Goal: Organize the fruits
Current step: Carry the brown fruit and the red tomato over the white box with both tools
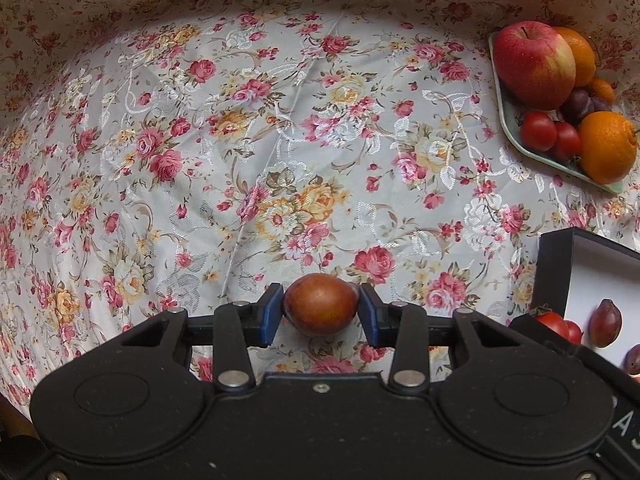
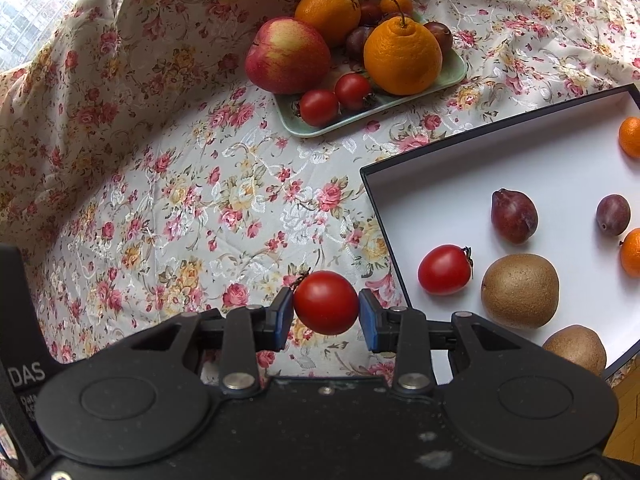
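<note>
Left wrist view: the left claw (image 1: 322, 310) points down at the flowered cloth (image 1: 224, 152) over the tabletop, both blue pads pressed on a brownish-red plum (image 1: 321, 304), one at each end of it, so it is clenched on that fruit. At 3 o'clock from it the corner of a black-rimmed white box (image 1: 554, 256) shows, with a cherry tomato and dark plums inside. Far off at 1 o'clock a pale green tray (image 1: 505, 118) carries a red apple (image 1: 534, 64), oranges, small tomatoes and plums. Right wrist view: the right claw (image 2: 326, 304) grips a red cherry tomato (image 2: 326, 303) between its pads, held over the cloth just outside the box's near corner. At 3 o'clock lies the box (image 2: 384, 208), and on its white floor, nearest first, a kiwi (image 2: 576, 349) at the lower edge, a second kiwi (image 2: 519, 290), a loose tomato (image 2: 444, 269), a pointed dark plum (image 2: 514, 216), a rounder plum (image 2: 613, 215), and small mandarins cut by the frame at the right edge. Farther, at 12 o'clock, the green tray (image 2: 456, 76) holds the apple (image 2: 287, 55), a knobbed orange (image 2: 402, 56), a second orange (image 2: 328, 10), two tomatoes at its near edge, and plums behind.
</note>
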Motion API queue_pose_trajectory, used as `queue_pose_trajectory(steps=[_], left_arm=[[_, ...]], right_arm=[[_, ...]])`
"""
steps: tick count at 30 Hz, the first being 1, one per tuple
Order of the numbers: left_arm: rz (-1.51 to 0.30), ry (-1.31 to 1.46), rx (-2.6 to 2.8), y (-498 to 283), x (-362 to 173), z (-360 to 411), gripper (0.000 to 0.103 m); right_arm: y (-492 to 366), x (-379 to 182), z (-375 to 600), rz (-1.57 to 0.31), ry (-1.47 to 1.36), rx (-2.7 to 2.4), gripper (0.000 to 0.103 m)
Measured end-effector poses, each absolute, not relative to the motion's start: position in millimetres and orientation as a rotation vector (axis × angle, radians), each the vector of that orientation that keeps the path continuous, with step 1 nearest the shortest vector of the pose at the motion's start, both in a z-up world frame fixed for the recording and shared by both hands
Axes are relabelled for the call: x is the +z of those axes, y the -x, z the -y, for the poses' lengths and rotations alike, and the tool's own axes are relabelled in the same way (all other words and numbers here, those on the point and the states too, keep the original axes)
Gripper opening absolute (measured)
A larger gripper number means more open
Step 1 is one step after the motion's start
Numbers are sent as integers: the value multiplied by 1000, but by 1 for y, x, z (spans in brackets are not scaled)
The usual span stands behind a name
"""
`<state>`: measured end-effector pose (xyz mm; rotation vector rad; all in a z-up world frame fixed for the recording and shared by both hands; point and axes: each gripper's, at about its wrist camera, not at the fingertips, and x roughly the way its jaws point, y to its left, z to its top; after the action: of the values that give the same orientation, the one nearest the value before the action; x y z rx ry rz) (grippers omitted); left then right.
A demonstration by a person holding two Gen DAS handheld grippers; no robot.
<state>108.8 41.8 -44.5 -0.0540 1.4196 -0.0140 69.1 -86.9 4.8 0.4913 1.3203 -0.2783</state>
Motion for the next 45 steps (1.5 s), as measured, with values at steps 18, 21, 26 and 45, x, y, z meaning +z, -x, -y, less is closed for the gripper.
queue_pose_trajectory(steps=[18,21,26,45], left_arm=[[-1359,46,-120,-82,-12,6,48],[-1345,42,-147,-76,-6,20,48],[-1310,-2,-189,-67,1,51,49],[-1241,-90,-363,-51,-1,192,49]], right_arm=[[-26,27,137,-1263,-528,-353,37],[-16,29,153,-1253,-541,-384,37],[1,29,190,-1238,-565,-451,37],[70,35,332,-1140,-721,-717,36]])
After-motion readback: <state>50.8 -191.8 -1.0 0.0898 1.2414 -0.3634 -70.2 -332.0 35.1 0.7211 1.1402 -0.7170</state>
